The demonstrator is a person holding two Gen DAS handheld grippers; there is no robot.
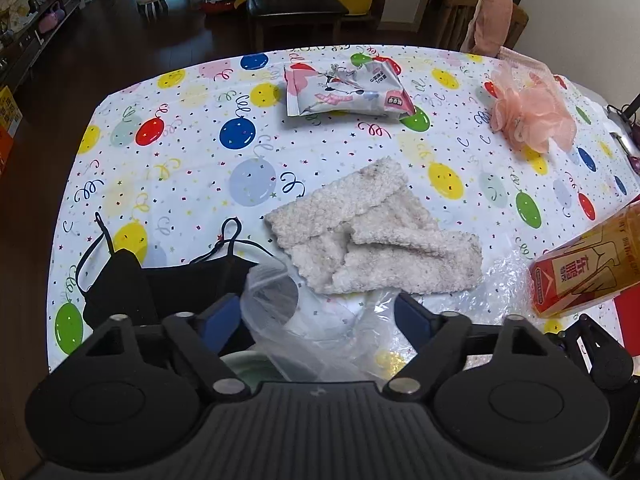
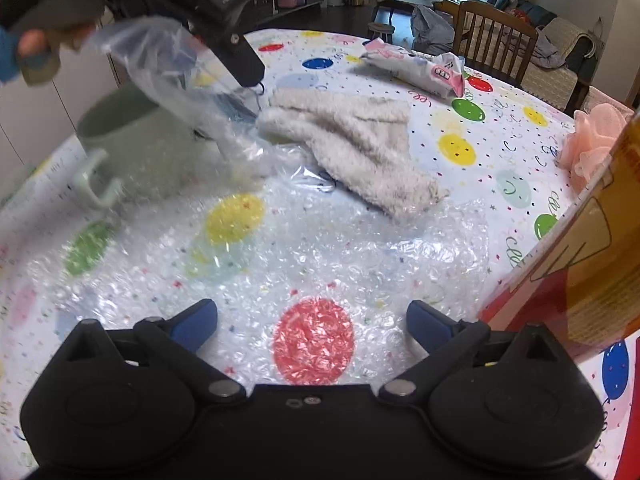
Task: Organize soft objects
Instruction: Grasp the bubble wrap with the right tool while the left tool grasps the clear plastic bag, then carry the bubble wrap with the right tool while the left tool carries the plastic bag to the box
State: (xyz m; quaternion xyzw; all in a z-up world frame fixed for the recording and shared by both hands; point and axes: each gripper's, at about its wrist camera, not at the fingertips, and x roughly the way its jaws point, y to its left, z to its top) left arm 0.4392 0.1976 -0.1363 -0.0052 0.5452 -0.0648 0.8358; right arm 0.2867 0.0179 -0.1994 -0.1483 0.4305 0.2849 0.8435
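My left gripper (image 1: 316, 314) is open, its jaws wide apart over a clear plastic bag (image 1: 304, 320) that hangs between them above a green bin (image 2: 136, 140). A fluffy beige cloth (image 1: 372, 232) lies just beyond it on the balloon tablecloth (image 1: 180, 160). A black face mask (image 1: 160, 280) lies at the left. A tissue pack (image 1: 344, 90) and a pink mesh sponge (image 1: 532, 116) lie farther back. My right gripper (image 2: 312, 320) is open and empty above a sheet of bubble wrap (image 2: 280, 264). The right wrist view shows the left gripper (image 2: 224, 12) over the plastic bag (image 2: 180, 76).
A tea bottle with a red and yellow label (image 1: 588, 272) stands at the right, close to my right gripper (image 2: 580, 240). Wooden chairs (image 1: 296, 4) stand behind the table's far edge. The floor drops off to the left of the table.
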